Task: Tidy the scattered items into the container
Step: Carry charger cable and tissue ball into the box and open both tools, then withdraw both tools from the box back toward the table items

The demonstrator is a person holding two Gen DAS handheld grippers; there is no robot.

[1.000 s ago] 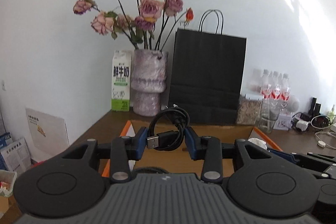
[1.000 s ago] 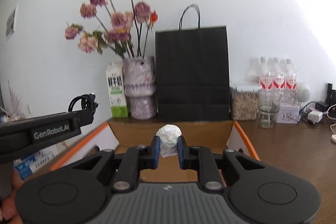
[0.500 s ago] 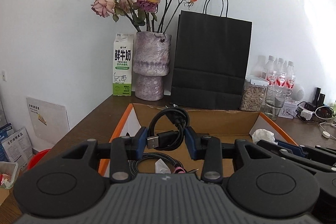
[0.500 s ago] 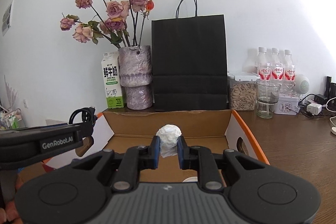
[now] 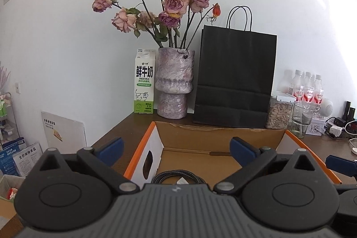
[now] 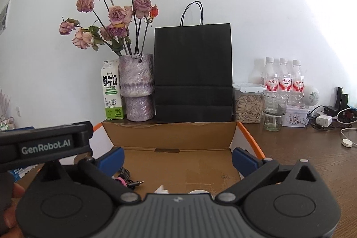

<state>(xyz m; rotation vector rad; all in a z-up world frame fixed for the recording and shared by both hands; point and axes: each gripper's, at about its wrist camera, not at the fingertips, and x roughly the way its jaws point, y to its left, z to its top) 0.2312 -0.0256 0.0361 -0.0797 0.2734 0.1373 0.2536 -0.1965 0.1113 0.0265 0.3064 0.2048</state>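
An open cardboard box (image 5: 214,134) with orange edges lies on the brown table, also in the right wrist view (image 6: 169,135). My left gripper (image 5: 176,150) is open and empty above the box's left part. A braided dark cable (image 5: 171,176) lies in the box just under it. My right gripper (image 6: 177,157) is open and empty above the box floor. A cable end with a pink tie (image 6: 125,181) and a bit of white paper (image 6: 161,189) lie in the box below it. The left gripper's body (image 6: 44,146) shows at the left of the right wrist view.
Behind the box stand a milk carton (image 5: 144,81), a vase of dried roses (image 5: 174,86) and a black paper bag (image 5: 236,79). To the right are a jar of seeds (image 6: 247,104), a glass (image 6: 273,110), water bottles (image 6: 283,79) and chargers with cords (image 6: 330,117).
Both grippers opened. The black cable coil left the left gripper and the white paper ball left the right one; both dropped into the box. Both views tilted down toward the box.
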